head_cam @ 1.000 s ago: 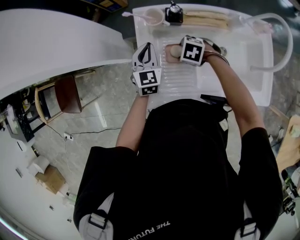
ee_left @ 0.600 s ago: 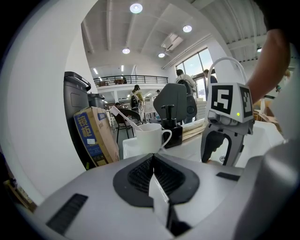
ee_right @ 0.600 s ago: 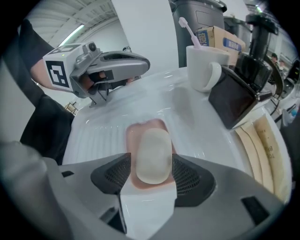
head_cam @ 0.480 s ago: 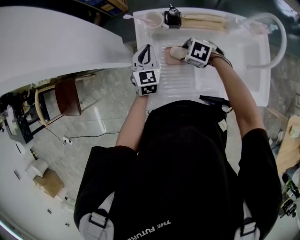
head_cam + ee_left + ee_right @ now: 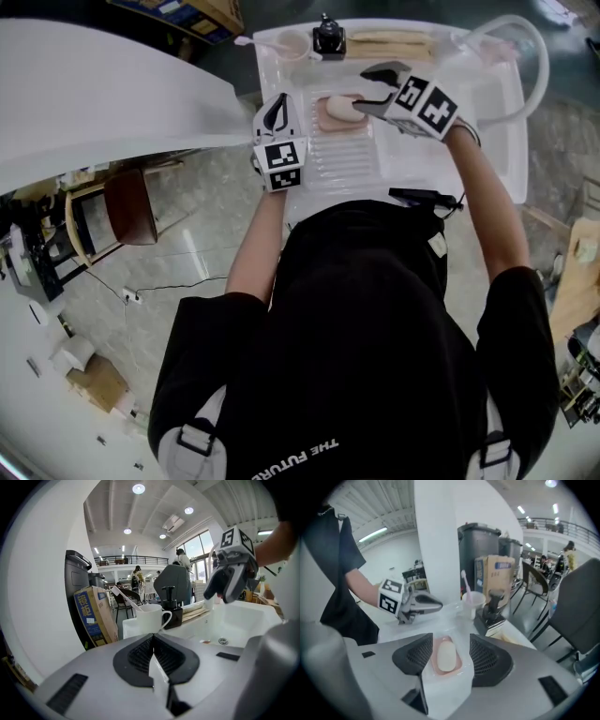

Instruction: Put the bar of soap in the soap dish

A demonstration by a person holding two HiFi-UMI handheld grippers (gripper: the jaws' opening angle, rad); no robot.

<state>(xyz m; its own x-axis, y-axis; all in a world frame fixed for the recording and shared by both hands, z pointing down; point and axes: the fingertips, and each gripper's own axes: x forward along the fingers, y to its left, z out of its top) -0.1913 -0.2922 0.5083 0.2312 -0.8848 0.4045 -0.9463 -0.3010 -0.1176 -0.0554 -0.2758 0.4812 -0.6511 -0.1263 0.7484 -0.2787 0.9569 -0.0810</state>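
Note:
The pale bar of soap [image 5: 343,108] lies in the pink soap dish [image 5: 322,118] on the white sink counter. In the right gripper view the soap [image 5: 446,656] and the dish [image 5: 457,666] show below, in the gap between my jaws. My right gripper [image 5: 371,89] hangs above and to the right of the dish, open. Its jaws have just been closing slightly, with nothing held between them. My left gripper [image 5: 277,110] rests at the dish's left, its pads [image 5: 153,651] shut together on nothing. The left gripper view shows the right gripper [image 5: 228,576] in the air.
A white cup [image 5: 290,43] with a toothbrush and a black dispenser [image 5: 327,38] stand at the counter's back, with wooden pieces [image 5: 389,42] beside them. The sink basin [image 5: 487,103] and a white hose [image 5: 530,56] lie to the right. A ribbed drainboard [image 5: 342,159] runs toward me.
My right gripper has risen off the soap dish and swung right, tilting down. The soap stays in the dish. The left gripper has not moved.

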